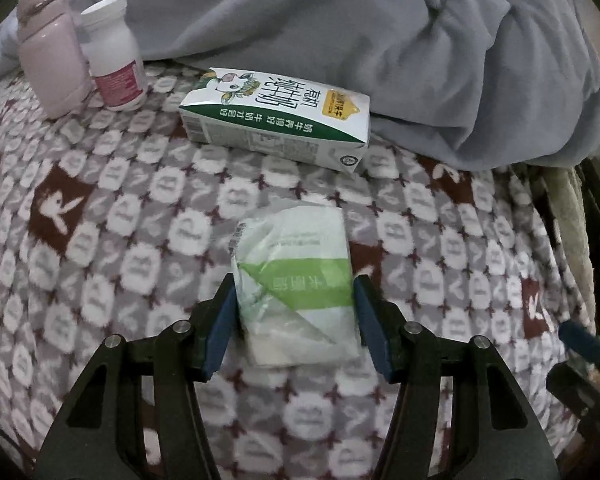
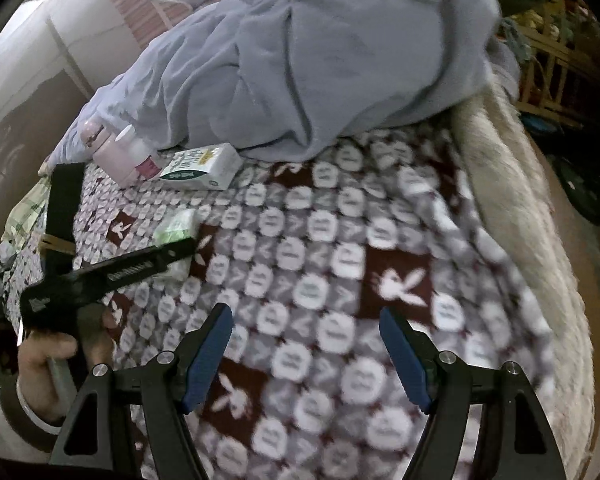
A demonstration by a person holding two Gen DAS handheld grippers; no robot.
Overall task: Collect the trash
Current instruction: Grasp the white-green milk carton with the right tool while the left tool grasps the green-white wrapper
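A crumpled white-and-green plastic packet lies on the patterned blanket. My left gripper points down over it with the blue pads on either side of the packet, close to its edges; I see no squeeze on it. In the right wrist view the same packet shows beside the left gripper's black finger. A white-and-green milk carton lies on its side farther back. My right gripper hangs open over bare blanket with nothing between its fingers.
A pink flask and a white bottle stand at the back left. A bunched grey-blue duvet fills the back. The cream bed edge runs down the right. A person's hand holds the left gripper.
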